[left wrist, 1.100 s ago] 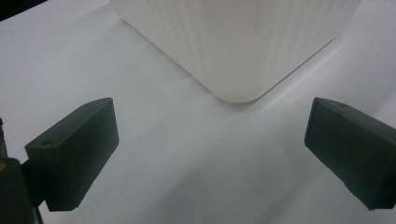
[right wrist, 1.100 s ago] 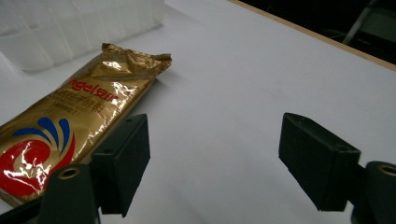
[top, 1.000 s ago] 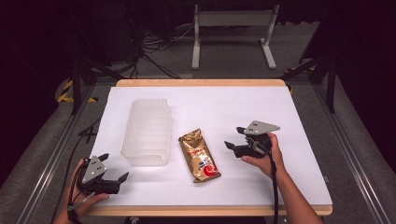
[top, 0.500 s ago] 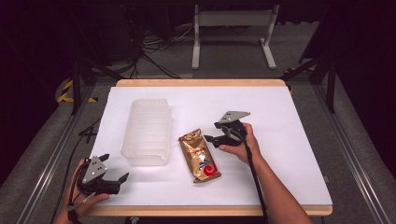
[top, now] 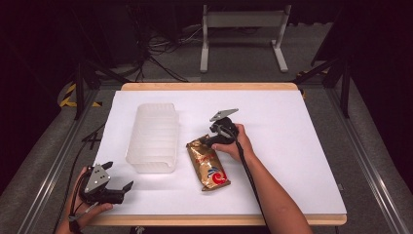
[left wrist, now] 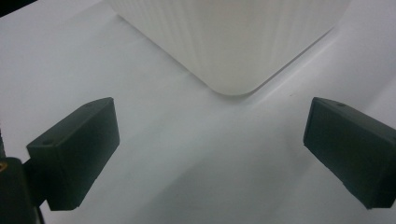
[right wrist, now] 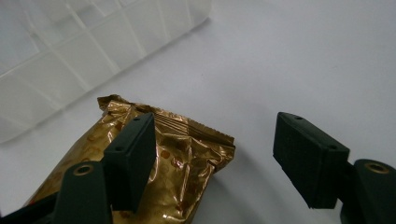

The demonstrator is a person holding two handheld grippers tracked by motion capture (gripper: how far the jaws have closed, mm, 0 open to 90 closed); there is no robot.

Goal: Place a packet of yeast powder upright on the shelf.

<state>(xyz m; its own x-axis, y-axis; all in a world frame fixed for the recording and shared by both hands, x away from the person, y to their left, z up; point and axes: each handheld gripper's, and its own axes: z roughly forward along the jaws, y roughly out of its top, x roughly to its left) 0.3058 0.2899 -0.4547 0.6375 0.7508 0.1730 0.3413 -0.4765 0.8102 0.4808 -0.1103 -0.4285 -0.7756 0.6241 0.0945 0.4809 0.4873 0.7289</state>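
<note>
A gold foil snack packet [top: 209, 163] with a red mark lies on the white table [top: 297, 146], just right of a clear ribbed plastic container [top: 153, 136]. My right gripper [top: 206, 142] hovers over the packet's far end, open. In the right gripper view one of the fingers [right wrist: 133, 154] hangs above the packet's crimped end [right wrist: 182, 154] and the other stands over bare table, with the right gripper [right wrist: 215, 133] pressing on nothing. My left gripper [top: 119, 175] rests open at the table's front left corner, facing a corner of the container [left wrist: 233, 42] with nothing in the left gripper [left wrist: 212, 112].
The container [right wrist: 70, 46] stands close to the packet's left side. A wooden table edge [top: 209, 86] runs along the far side, with a metal stand [top: 243, 29] and cables on the floor behind it.
My right gripper has moved left across the table from right of the packet to over the packet's far end. The left gripper, packet and container have stayed put.
</note>
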